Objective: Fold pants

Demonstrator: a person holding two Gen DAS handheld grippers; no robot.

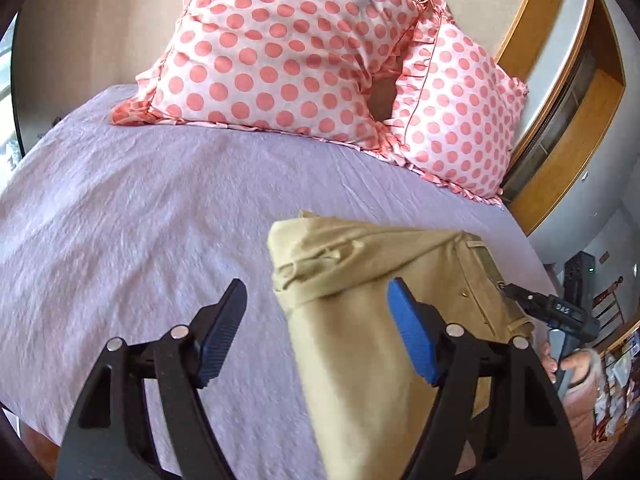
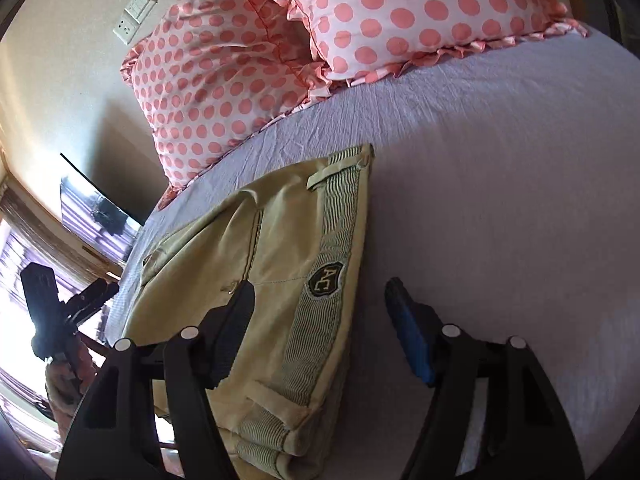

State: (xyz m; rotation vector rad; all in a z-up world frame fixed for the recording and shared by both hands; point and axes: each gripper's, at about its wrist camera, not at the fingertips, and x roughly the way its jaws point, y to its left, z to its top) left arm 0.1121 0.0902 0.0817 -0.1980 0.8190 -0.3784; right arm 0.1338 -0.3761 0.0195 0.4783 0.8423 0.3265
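1. Your pants [image 1: 360,320] lie folded into a khaki bundle on the lilac sheet [image 1: 140,220], near the bed's edge on your right.
2. Your left gripper [image 1: 316,332] stands spread above the bed. Nothing is pinched between its blue pads [image 1: 412,336].
3. In the left wrist view one pad hangs in front of the pants and the other over bare sheet. You cannot tell from this view whether either pad touches the cloth.
4. Your right gripper [image 2: 320,328] is spread too, and its pads press on nothing.
5. In the right wrist view the waistband [image 2: 332,256] of the pants runs up between the fingers, its striped inner lining showing. A dark badge [image 2: 325,279] with the letters AC sits on that lining.
6. The left finger of the right gripper hangs in front of the khaki cloth. The right finger hangs in front of bare sheet.
7. A belt loop [image 2: 320,178] lies at the far end of the waistband, close to the corner of the bundle.
8. Two pillows [image 1: 280,52] with pink dots lean at the head of the bed, well apart from the pants.
9. In the left wrist view the right gripper shows at the right edge, beside the bundle, with a hand [image 1: 572,364] on its grip.
10. In the right wrist view the left gripper shows as a dark shape at the left edge, off the bed.
11. Wall sockets [image 2: 134,14] sit on the wall above the pillows.
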